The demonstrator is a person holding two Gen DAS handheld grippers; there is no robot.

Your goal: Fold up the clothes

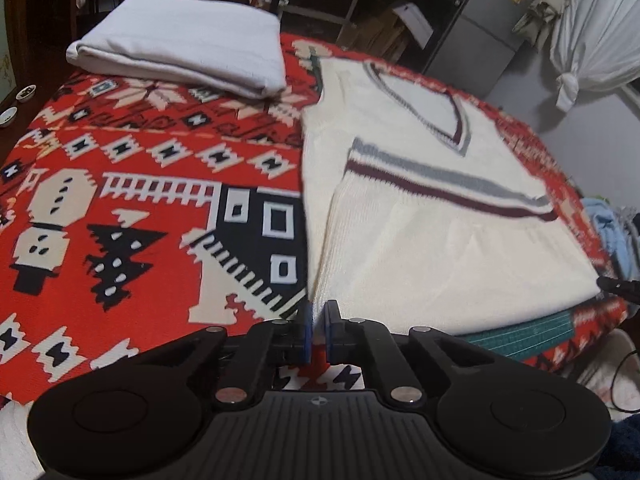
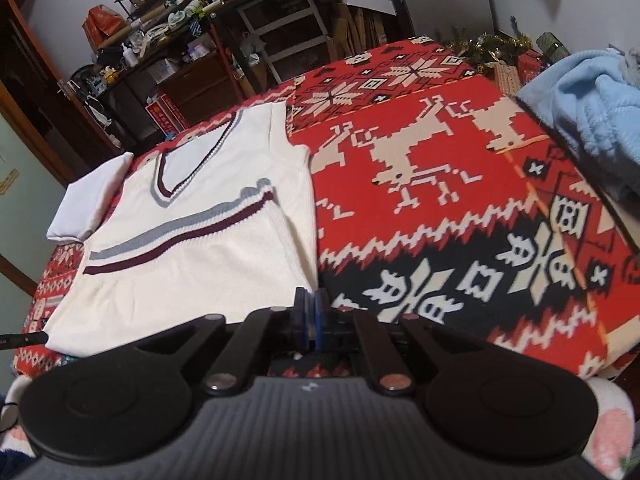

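A cream knit vest (image 1: 420, 240) with a V-neck and grey and maroon stripes lies flat on the red patterned blanket (image 1: 140, 200). Its lower part is doubled up over the chest, and the striped edge ends just under the V-neck. My left gripper (image 1: 318, 328) is shut on the vest's near left corner, with cream cloth showing between its blue pads. In the right wrist view the vest (image 2: 200, 264) lies to the left, and my right gripper (image 2: 314, 312) is shut at its near right corner. Each gripper's black tip shows in the other view, at opposite corners (image 1: 616, 288) (image 2: 24, 338).
A folded white cloth (image 1: 180, 52) lies at the far end of the blanket beyond the vest. A light blue fleece (image 2: 592, 112) is heaped at the blanket's right side. A green mat (image 1: 520, 332) peeks out under the near edge. Shelves and a fridge (image 1: 480, 20) stand behind.
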